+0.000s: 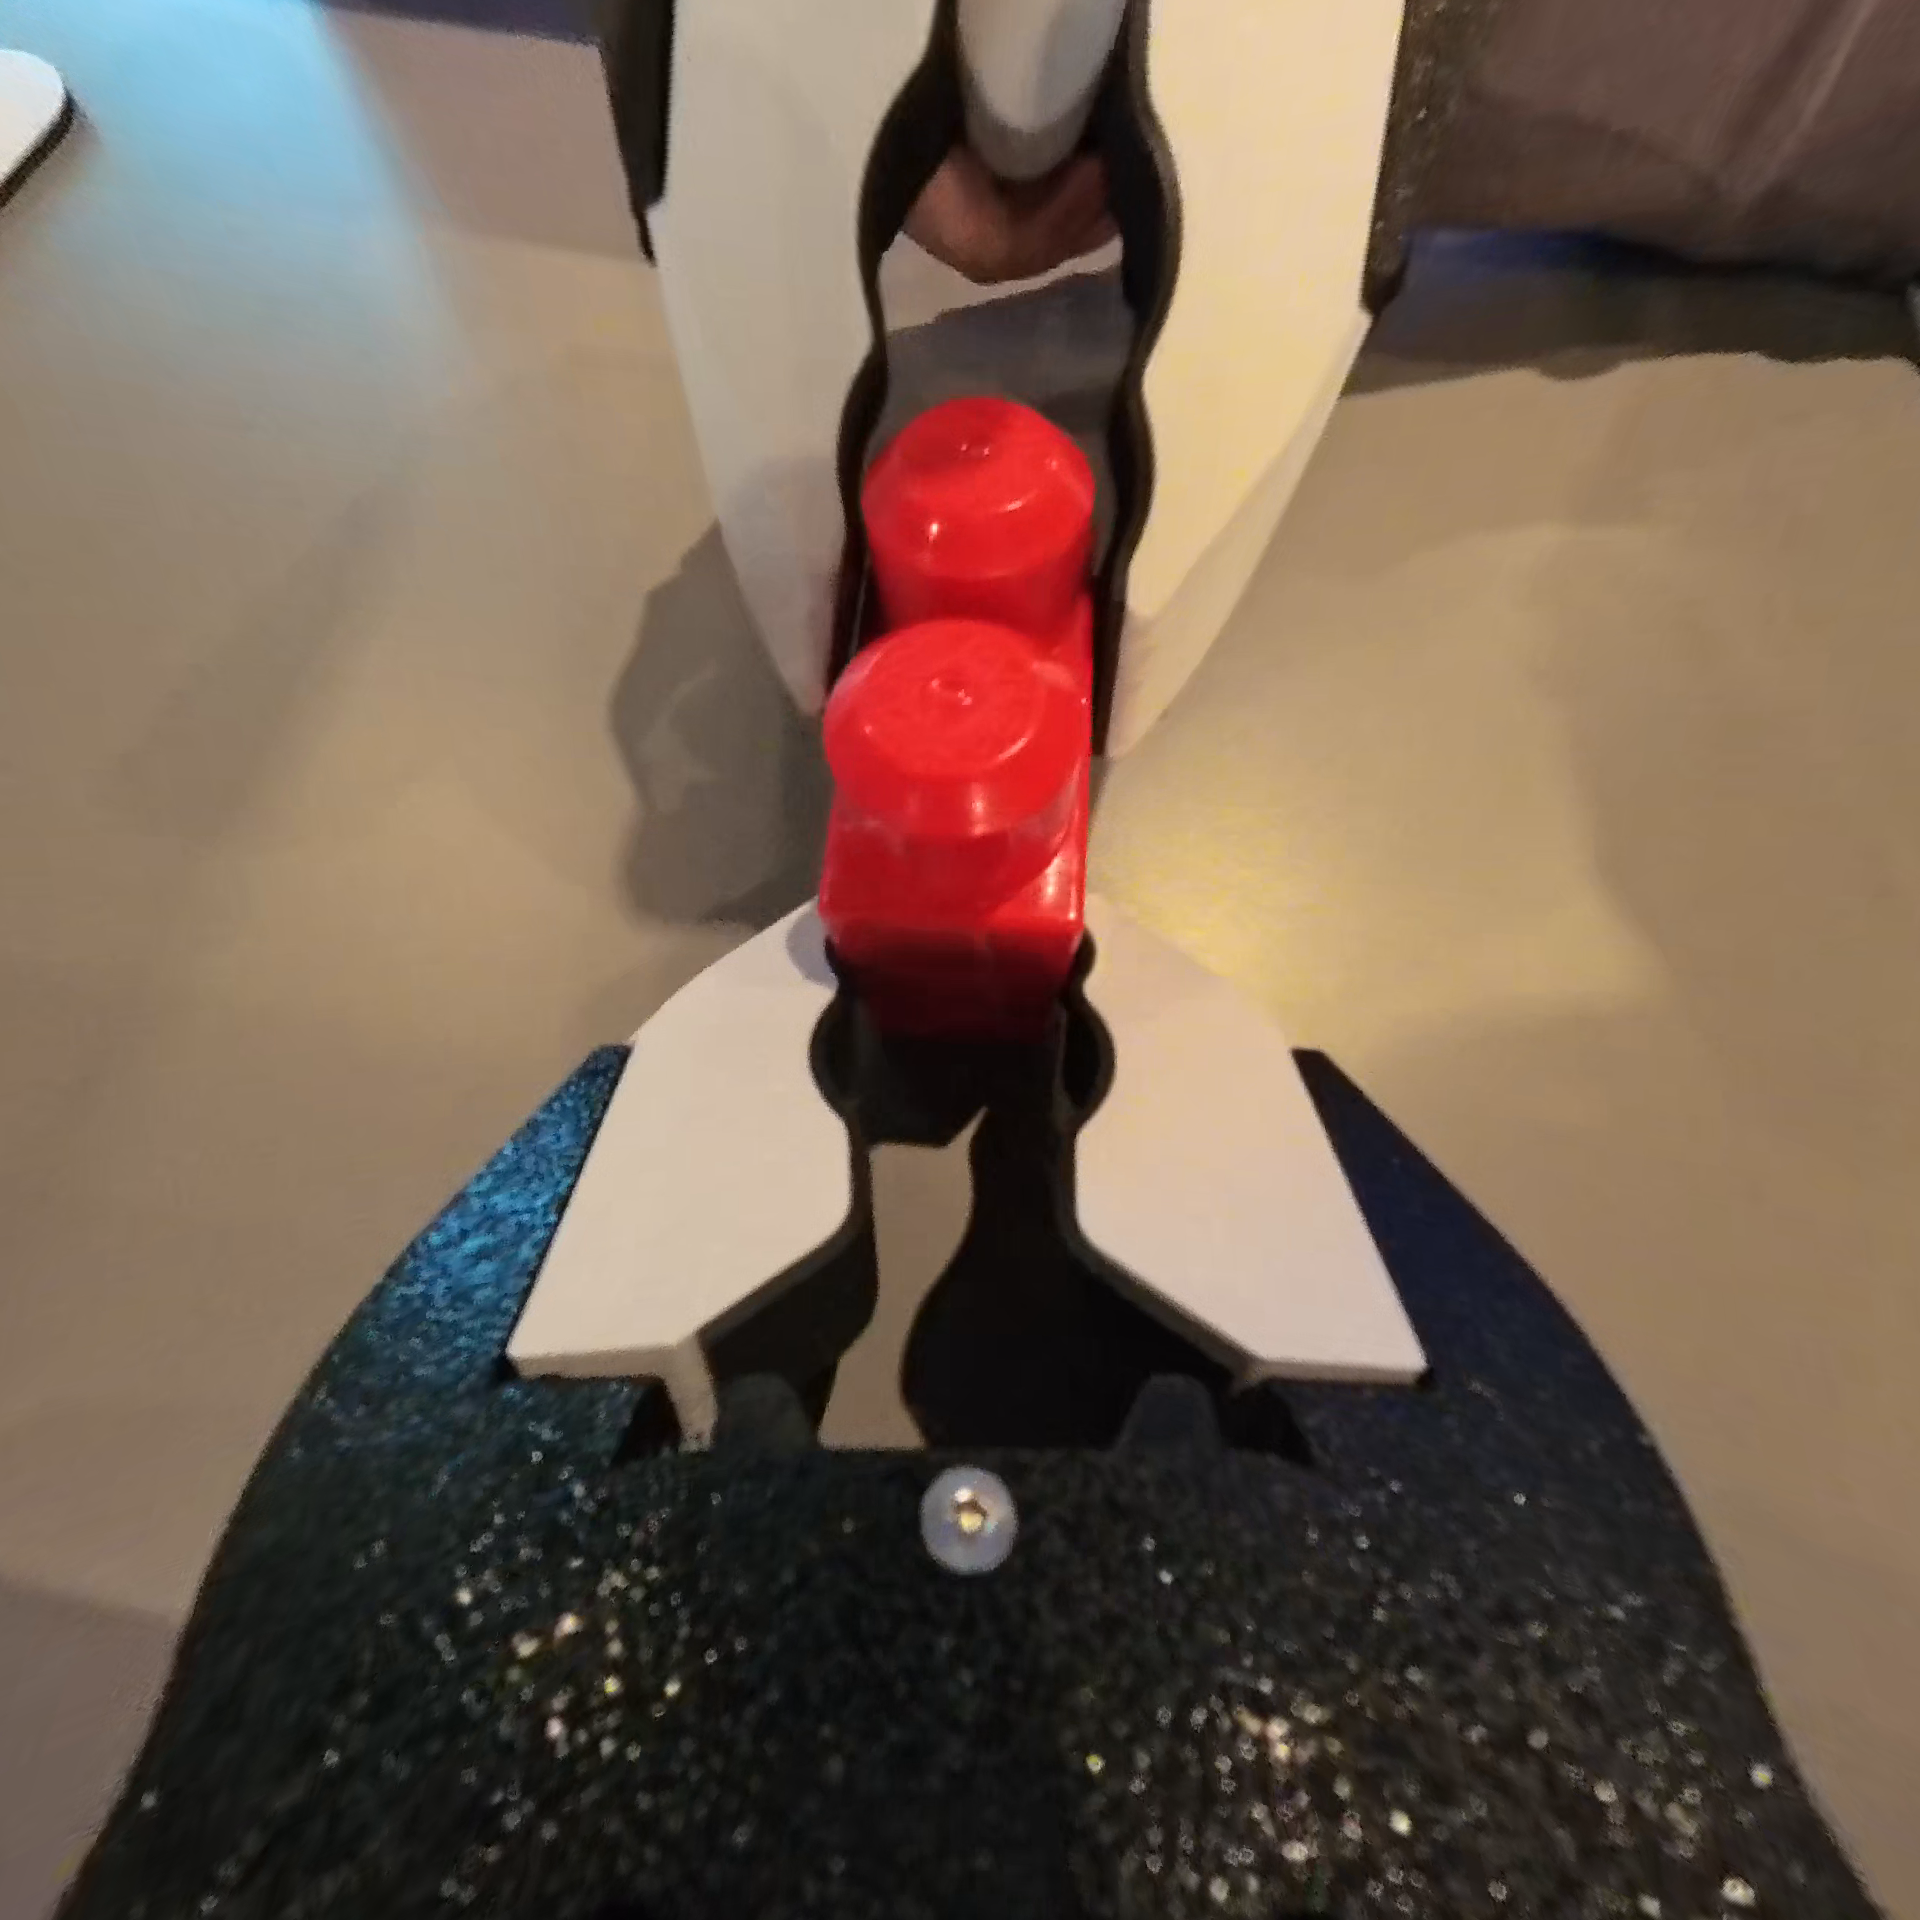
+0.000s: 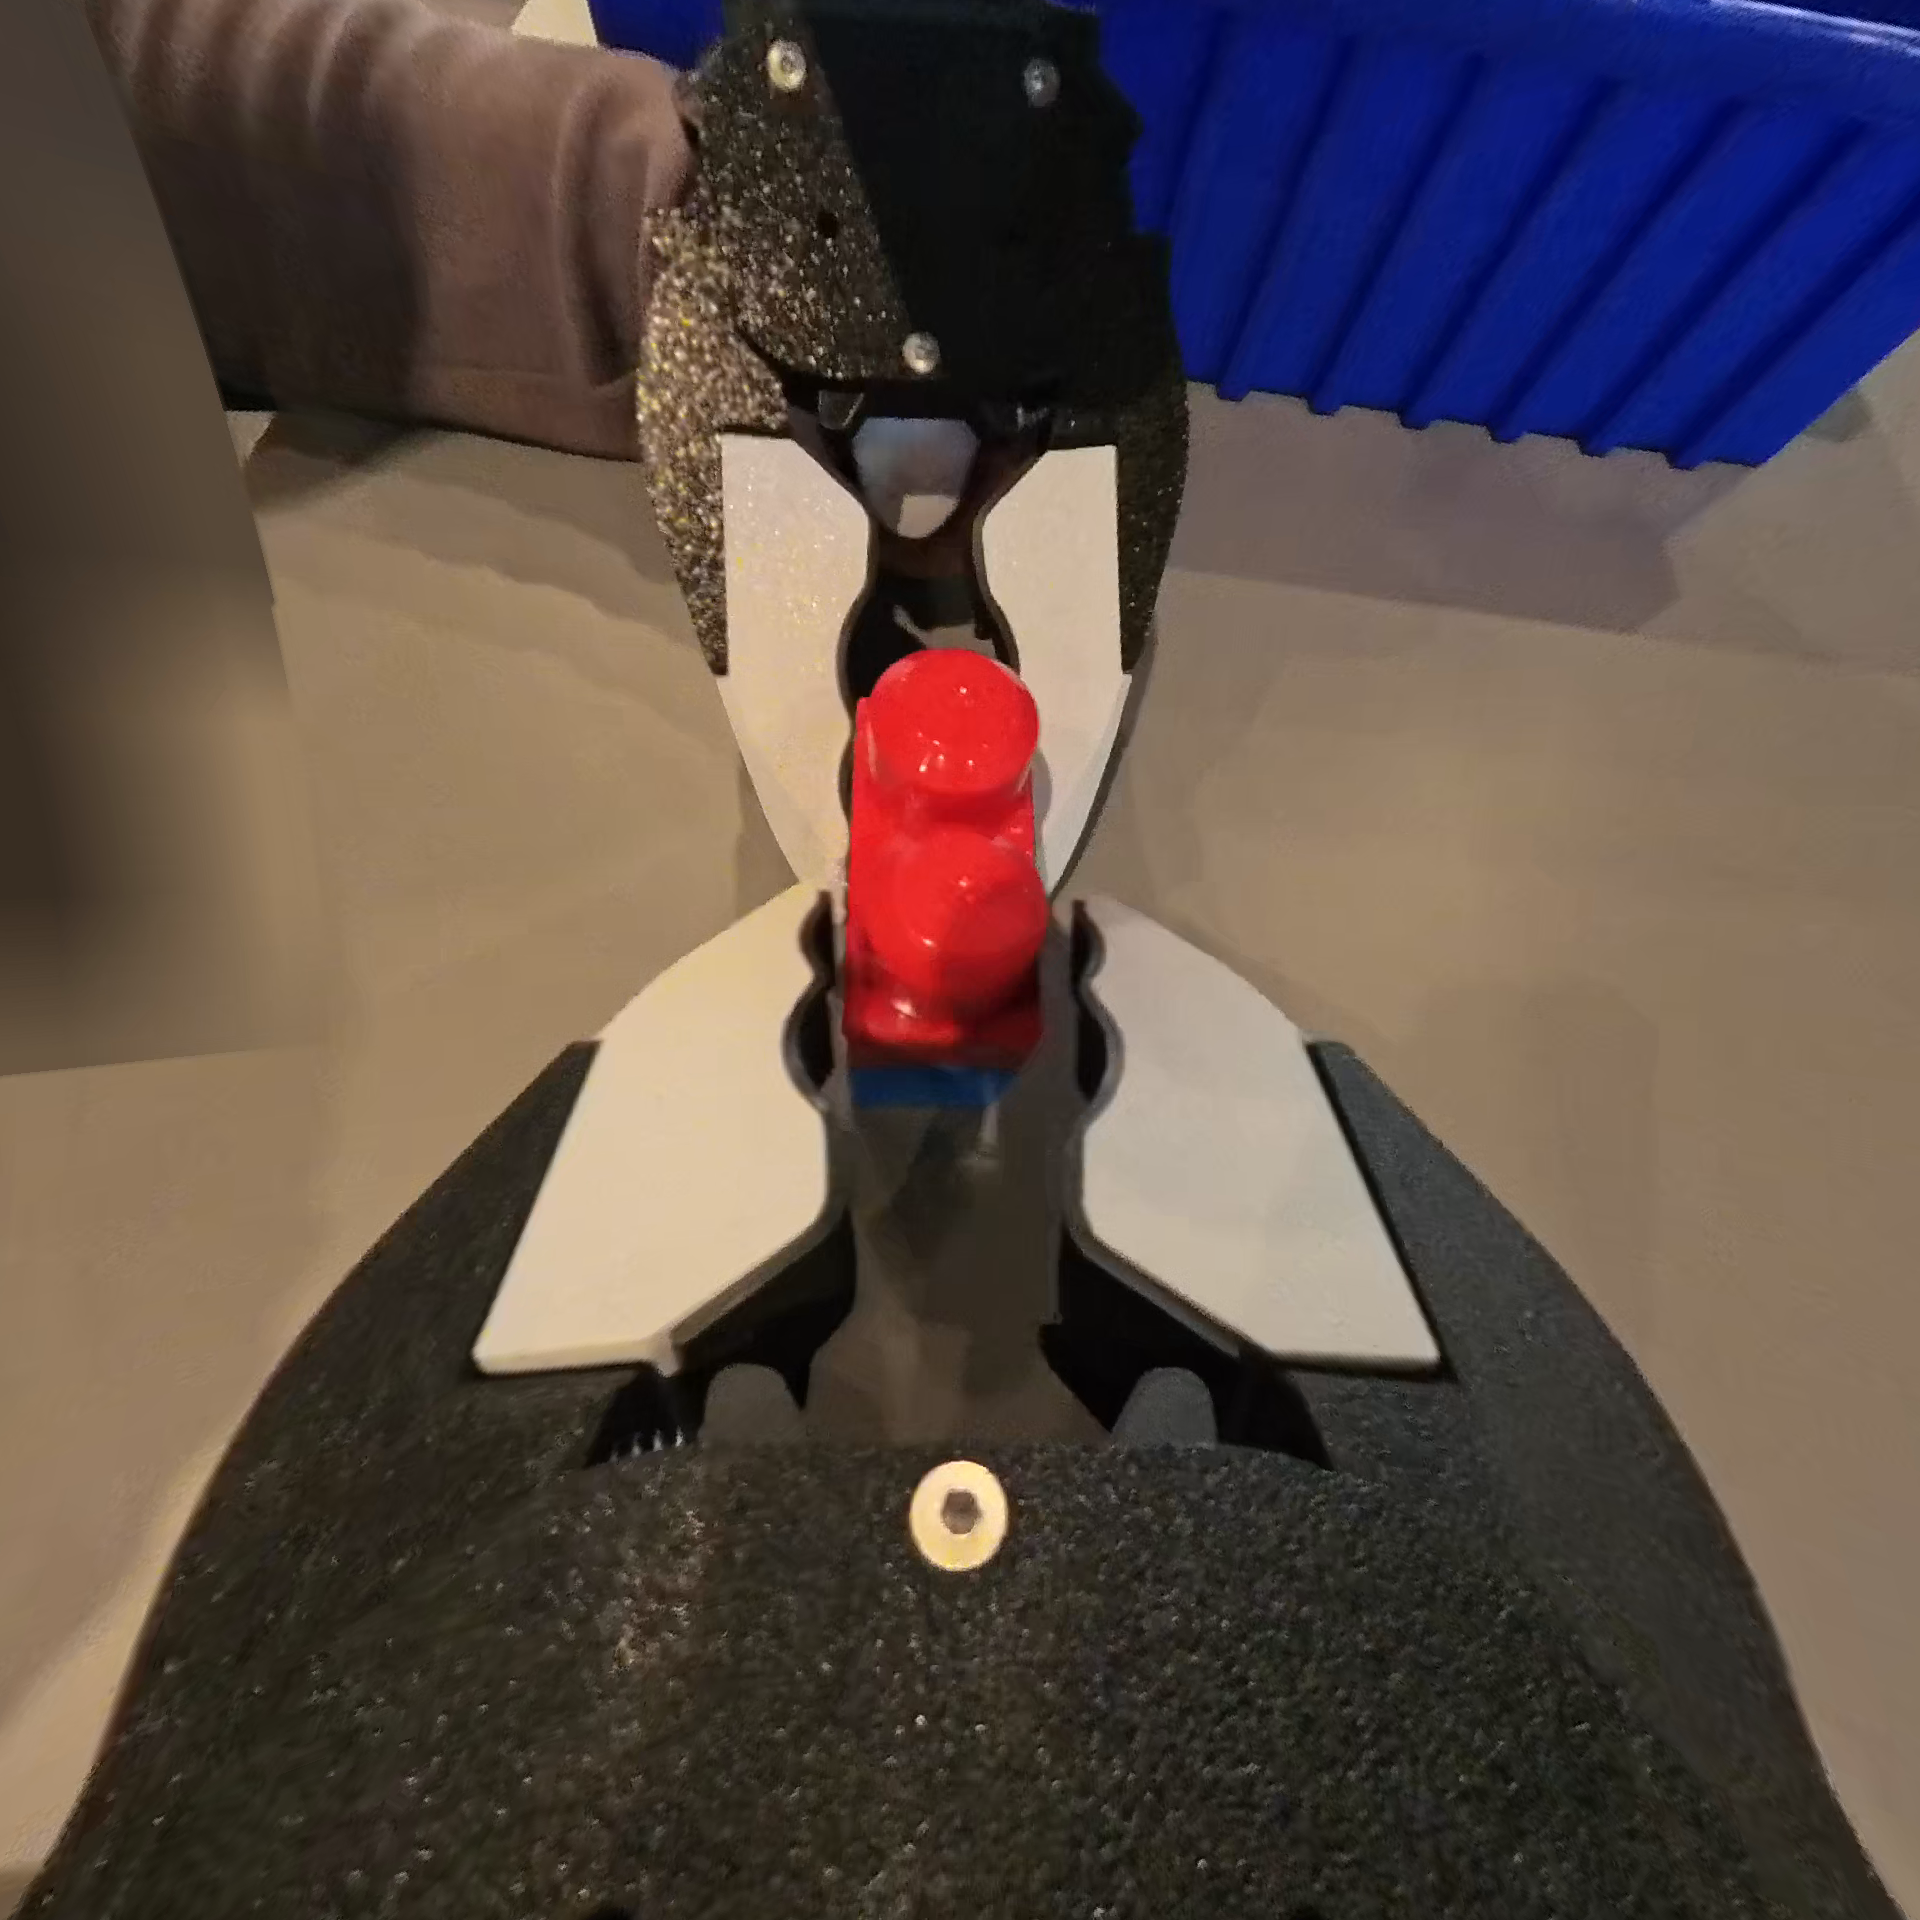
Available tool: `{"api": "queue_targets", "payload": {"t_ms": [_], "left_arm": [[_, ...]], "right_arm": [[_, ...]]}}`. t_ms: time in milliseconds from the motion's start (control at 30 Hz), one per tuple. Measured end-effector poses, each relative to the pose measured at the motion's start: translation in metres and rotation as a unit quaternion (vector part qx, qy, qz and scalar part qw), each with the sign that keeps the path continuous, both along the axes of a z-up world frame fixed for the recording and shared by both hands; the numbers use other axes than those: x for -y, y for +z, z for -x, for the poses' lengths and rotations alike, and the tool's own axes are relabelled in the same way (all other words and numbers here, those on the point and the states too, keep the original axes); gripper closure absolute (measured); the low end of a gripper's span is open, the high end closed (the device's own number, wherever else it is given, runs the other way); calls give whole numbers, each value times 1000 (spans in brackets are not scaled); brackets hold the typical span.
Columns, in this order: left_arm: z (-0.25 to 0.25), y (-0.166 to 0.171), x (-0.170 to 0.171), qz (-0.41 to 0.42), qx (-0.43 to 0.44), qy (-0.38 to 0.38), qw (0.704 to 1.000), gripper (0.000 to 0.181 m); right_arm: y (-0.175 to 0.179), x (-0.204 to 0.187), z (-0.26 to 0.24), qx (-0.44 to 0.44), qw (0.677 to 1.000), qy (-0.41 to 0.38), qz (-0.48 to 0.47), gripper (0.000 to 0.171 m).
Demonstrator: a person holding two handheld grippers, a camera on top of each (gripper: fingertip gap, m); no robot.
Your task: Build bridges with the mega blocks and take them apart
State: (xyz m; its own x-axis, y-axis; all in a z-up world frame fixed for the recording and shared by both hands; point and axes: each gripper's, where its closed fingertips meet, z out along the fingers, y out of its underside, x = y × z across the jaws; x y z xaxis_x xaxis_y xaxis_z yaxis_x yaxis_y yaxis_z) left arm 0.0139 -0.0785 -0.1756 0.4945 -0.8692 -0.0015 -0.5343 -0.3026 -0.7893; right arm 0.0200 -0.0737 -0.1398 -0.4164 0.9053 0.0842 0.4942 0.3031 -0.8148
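A red two-stud block [image 1: 961, 790] is held between both grippers, just above the beige table [image 1: 312, 831]. My left gripper [image 1: 956, 935] is shut on its near end. My right gripper [image 1: 971, 717] reaches in from the far side, its white fingers [image 1: 1226, 468] clamped beside the far stud. In the right wrist view, my right gripper [image 2: 951, 914] is shut on the red block [image 2: 940, 883]. A blue block [image 2: 925, 1091] shows under the red block's near end, between the jaws. The left gripper [image 2: 940, 831] holds the far end.
A blue ribbed bin [image 2: 1507, 239] stands at the back right of the right wrist view. A person's brown sleeve [image 2: 416, 229] is at the upper left. A white flat object's edge [image 1: 26, 114] lies at the far left of the left wrist view. Left tips to right tips: about 4 cm.
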Motion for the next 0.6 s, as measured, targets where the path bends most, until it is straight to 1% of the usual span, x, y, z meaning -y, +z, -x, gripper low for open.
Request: {"api": "queue_targets", "payload": {"t_ms": [33,67,167,267,367,400,467,533,567,600], "left_arm": [[0,0,0,0,0,-2,1000,145],[0,0,0,0,0,-4,1000,145],[-1,0,1,1,-2,-5,1000,145],[-1,0,1,1,-2,-6,1000,145],[-1,0,1,2,-3,-7,1000,145],[-1,0,1,2,-3,-7,1000,145],[-1,-1,1,2,-4,-8,1000,145],[-1,0,1,2,-4,-9,1000,145],[-1,0,1,2,-3,-9,1000,145],[-1,0,1,2,-3,-10,1000,146]], "right_arm": [[3,-3,-2,-7,1000,-4,3,123],[7,-6,-4,-17,1000,-7,12,124],[15,-10,-10,-35,999,-12,39,129],[14,-6,-11,-32,998,-4,48,135],[13,-4,-11,-21,998,-3,62,136],[13,-4,-11,-15,997,-5,70,135],[8,-3,-12,7,997,-5,80,127],[-1,0,-12,24,997,2,72,125],[-3,1,-11,24,998,5,64,132],[-3,2,-11,20,998,8,56,135]]}}
